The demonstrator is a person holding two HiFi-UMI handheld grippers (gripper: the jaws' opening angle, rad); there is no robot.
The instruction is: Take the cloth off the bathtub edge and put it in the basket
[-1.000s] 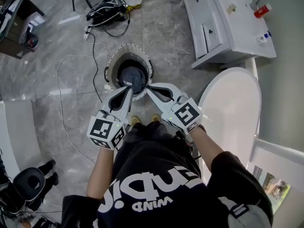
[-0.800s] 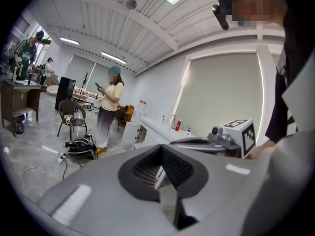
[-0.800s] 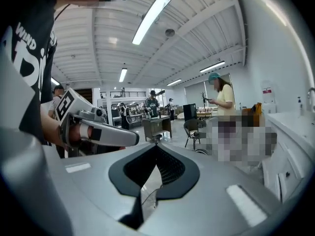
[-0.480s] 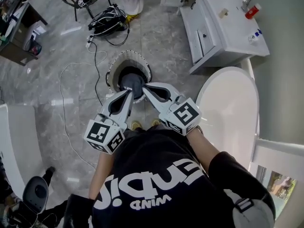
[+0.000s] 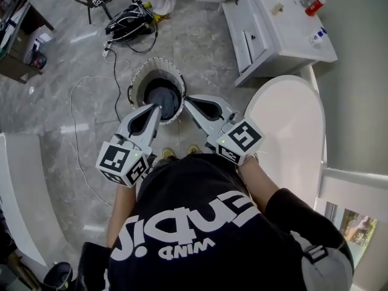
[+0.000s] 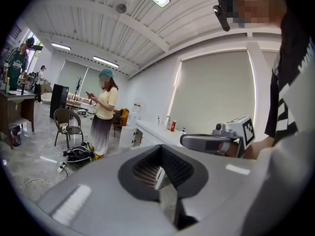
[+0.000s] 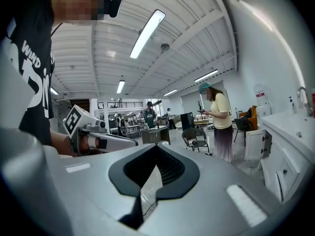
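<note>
Beside bathtub (image 5: 291,126), basket (image 5: 138,80) on floor (image 5: 200,41), black bag (image 5: 128,22) beyond, vanity (image 5: 285,32) right.

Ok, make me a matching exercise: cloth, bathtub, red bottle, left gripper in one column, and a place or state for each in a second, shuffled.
Things:
1 cloth
2 bathtub
3 red bottle
4 left gripper

Places or states:
A on the counter
B shut, nothing held
C in the basket
D white, beside the counter

Pairs: 1-C; 2-D; 3-A; 4-B
</note>
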